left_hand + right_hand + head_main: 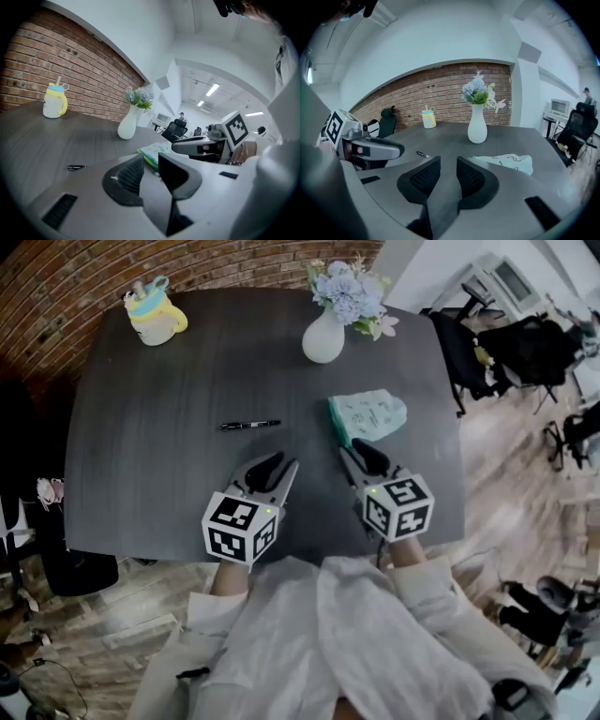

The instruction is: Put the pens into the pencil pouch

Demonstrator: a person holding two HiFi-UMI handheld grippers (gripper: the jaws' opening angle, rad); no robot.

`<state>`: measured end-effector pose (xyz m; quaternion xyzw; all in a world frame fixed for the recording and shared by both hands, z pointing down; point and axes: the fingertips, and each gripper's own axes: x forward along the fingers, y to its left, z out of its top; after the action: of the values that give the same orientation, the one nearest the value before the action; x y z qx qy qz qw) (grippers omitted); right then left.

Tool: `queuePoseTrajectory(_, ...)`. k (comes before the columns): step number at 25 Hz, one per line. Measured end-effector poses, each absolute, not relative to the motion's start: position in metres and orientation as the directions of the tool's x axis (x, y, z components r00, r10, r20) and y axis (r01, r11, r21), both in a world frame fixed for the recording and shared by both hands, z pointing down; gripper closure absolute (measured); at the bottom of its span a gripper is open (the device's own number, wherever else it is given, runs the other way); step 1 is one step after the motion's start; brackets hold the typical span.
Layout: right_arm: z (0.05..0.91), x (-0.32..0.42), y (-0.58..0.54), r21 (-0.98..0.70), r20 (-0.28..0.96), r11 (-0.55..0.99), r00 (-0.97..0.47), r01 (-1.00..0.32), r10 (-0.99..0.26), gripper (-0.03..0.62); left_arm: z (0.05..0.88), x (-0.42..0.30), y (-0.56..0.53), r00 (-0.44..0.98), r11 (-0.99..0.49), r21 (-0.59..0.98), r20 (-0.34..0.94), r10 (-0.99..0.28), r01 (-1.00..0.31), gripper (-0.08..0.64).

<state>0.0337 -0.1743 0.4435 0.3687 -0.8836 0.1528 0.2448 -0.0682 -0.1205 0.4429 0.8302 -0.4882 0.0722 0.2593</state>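
A black pen (248, 425) lies alone on the dark table (159, 446), left of a mint-green pencil pouch (367, 414). My left gripper (278, 465) hovers near the front edge, just short of the pen and slightly right of it; it is open and empty. My right gripper (359, 452) sits just in front of the pouch's near end, also open with nothing between its pads. In the left gripper view the left gripper (151, 161) frames the pouch (154, 151), with the pen (76, 167) off to the left. The right gripper view shows the right gripper (448, 164), the pen (423, 154) and the pouch (506, 162).
A white vase of flowers (323, 334) stands at the table's far side behind the pouch. A yellow mug (157, 320) sits at the far left corner. Office chairs (525, 348) stand on the wooden floor to the right, beyond the table edge.
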Motion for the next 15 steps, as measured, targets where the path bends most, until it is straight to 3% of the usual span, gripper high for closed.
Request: queuePoseTrajectory(15, 0.512, 0.051, -0.236, 0.075, 0.713, 0.741, -0.483, -0.668, -0.508, 0.505, 0.483, -0.064, -0.126, 0.531, -0.356, 0.419, 0.447, -0.72, -0.836, 0.468)
